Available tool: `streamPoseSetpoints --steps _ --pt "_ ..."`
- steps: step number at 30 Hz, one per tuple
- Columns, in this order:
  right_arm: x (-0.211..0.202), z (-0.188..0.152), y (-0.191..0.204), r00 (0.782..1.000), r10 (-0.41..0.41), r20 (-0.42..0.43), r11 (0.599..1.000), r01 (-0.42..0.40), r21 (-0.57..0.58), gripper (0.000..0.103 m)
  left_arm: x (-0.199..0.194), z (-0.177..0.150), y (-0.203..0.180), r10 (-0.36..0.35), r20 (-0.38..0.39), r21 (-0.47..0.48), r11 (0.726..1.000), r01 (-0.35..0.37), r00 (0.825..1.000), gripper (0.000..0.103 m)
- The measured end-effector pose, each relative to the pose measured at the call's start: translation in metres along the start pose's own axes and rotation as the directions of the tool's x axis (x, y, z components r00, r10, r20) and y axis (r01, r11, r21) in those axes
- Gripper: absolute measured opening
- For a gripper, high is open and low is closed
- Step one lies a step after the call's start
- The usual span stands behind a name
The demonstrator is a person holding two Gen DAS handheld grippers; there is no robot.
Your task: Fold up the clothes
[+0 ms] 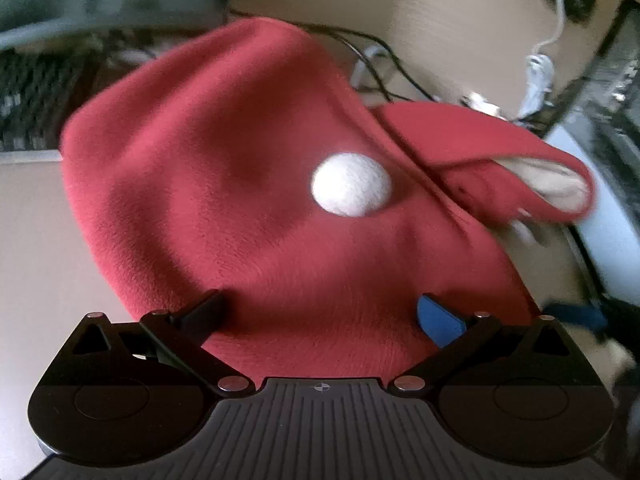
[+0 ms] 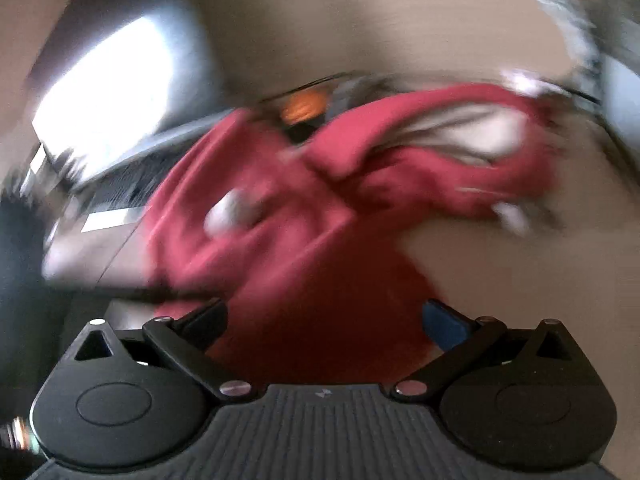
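Observation:
A red fleece garment with a white pompom lies spread on the beige table. Its hood, lined in white, lies to the right. My left gripper is open over the garment's near edge, with red cloth showing between the wide-apart fingers. The right wrist view is heavily blurred. There the same red garment, its pompom and its hood show. My right gripper is open over the near red cloth, fingers wide apart.
A keyboard and a dark monitor base sit at the back left. Black cables and a white cable run behind the garment. A bright screen glows at the left in the right wrist view.

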State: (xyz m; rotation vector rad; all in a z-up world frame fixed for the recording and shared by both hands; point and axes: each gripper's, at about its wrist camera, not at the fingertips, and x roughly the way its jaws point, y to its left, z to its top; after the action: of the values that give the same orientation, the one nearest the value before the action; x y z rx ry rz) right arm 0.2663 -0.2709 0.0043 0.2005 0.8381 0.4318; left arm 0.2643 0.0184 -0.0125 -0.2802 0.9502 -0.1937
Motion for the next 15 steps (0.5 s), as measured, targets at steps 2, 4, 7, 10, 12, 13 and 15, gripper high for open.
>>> streamPoseSetpoints --steps 2,4,7,10,12,13,15 --pt "0.004 0.006 -0.010 0.995 -0.101 0.006 0.992 0.100 0.078 0.103 -0.009 -0.013 -0.006 -0.053 -0.034 0.005 0.999 0.053 0.998 0.103" --pt "0.002 0.008 -0.009 0.989 -0.146 0.027 0.984 0.142 0.112 0.103 -0.017 -0.023 -0.010 -0.124 -0.073 0.022 0.992 0.126 0.990 0.103" --pt "-0.006 0.008 0.007 0.984 -0.165 0.068 0.984 0.159 0.084 0.103 -0.030 -0.024 -0.004 -0.224 -0.087 0.009 0.974 0.225 0.971 0.103" --pt "-0.014 -0.001 0.027 0.981 -0.172 0.093 0.985 0.170 0.030 0.103 -0.046 -0.014 0.011 -0.214 -0.023 -0.020 0.977 0.214 0.977 0.103" --pt "-0.018 -0.009 0.039 0.986 -0.144 0.089 0.990 0.144 0.014 0.103 -0.054 -0.004 0.021 -0.145 0.050 -0.023 0.989 0.146 0.988 0.103" --pt "-0.016 -0.012 0.044 0.988 -0.130 0.083 0.991 0.130 0.008 0.103 -0.058 0.001 0.027 -0.105 0.086 -0.028 0.994 0.108 0.991 0.103" --pt "-0.015 -0.020 0.052 0.984 -0.158 0.087 0.987 0.157 0.009 0.103 -0.062 0.008 0.041 -0.054 0.118 -0.062 0.996 0.062 0.992 0.103"
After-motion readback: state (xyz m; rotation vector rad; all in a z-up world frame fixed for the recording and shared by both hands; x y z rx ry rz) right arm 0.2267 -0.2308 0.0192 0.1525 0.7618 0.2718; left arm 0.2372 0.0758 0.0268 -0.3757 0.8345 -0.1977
